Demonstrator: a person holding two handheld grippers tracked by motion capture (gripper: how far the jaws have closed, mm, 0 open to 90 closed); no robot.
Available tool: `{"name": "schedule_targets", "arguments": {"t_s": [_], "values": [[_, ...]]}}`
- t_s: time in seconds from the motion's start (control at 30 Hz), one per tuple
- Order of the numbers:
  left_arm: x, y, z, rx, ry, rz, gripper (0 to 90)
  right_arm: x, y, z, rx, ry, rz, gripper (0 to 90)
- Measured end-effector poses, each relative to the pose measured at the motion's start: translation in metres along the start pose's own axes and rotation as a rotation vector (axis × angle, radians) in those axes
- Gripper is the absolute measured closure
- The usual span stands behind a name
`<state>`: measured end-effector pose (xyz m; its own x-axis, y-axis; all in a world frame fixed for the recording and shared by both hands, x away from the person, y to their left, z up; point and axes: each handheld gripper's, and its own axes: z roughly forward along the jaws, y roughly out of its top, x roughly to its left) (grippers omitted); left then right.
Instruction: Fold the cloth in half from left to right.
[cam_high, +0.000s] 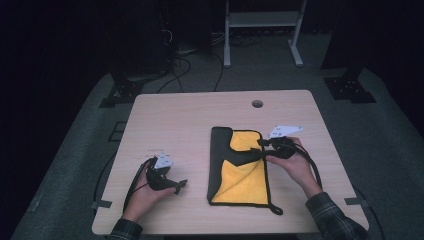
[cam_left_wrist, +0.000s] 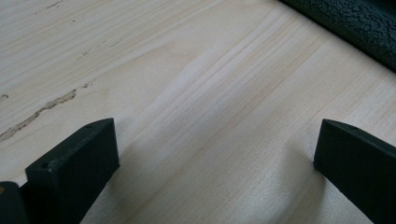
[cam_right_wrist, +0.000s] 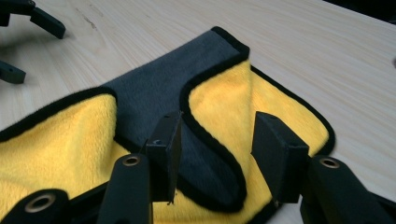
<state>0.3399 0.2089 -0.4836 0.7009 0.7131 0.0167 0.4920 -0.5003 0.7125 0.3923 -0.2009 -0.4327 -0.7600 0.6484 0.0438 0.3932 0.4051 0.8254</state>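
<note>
yellow and grey cloth with black edging lying flat on the right half of the pale wooden surface, partly folded, one grey flap turned over the yellow. right gripper held low over the cloth's upper right part, hand behind it at the cloth's right edge. in the right gripper view, fingers parted, one either side of a grey fold rimmed in black, yellow pile beneath; gap still visible between pads and fabric, so not clamped, contact hard to tell. left gripper well apart from the cloth, down at the near left of the surface, held in the left hand. in the left gripper view, fingers spread wide with bare wood grain between them, gripping nothing, a dark grey cloth edge at the top right corner.
</note>
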Motion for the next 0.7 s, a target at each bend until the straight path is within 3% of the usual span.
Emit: {"name": "schedule_targets", "arguments": {"t_s": [0.37,0.7], "values": [[0.000,0.000,0.000,-0.001,-0.001,0.000,0.0,0.007,0.019,0.042,0.017,0.043,-0.030,56.2],[0.000,0.000,0.000,0.000,-0.001,0.000,0.0,0.013,0.020,0.078,0.061,0.061,-0.050,60.8]]}}
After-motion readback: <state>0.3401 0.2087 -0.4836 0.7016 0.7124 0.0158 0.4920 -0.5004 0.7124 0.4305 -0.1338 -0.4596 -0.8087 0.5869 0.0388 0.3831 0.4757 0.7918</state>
